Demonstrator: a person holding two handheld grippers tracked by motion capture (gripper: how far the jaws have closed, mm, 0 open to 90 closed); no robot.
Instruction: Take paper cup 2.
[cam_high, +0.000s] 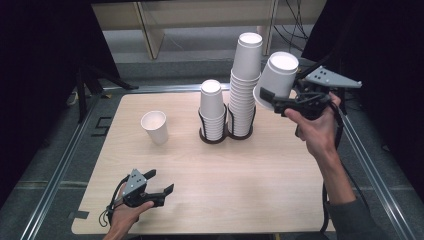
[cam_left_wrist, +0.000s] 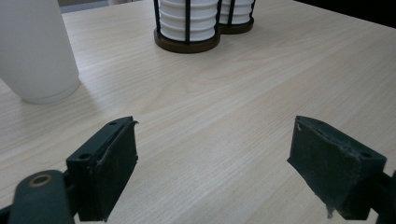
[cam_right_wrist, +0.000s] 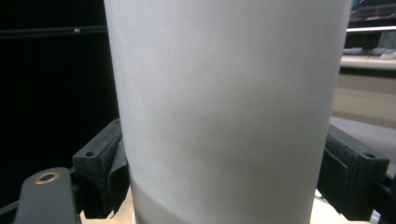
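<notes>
One cup (cam_high: 276, 80) sits clamped between your right tongs (cam_high: 267, 97), beside the stack (cam_high: 245, 90); left tongs (cam_high: 161, 182) gape empty.

On the table (cam_high: 210, 170), two cup holders are set side by side near the far edge, touching: the shorter stack of cups (cam_high: 212, 107) at the left, the taller stack (cam_high: 244, 82) at the right. A single cup (cam_high: 155, 127) is placed upright well to their left. Another cup (cam_high: 276, 80) is held tilted in the right gripper (cam_high: 267, 98), just right of the taller stack, above the table. The left gripper (cam_high: 159, 182) is kept near the front edge.
</notes>
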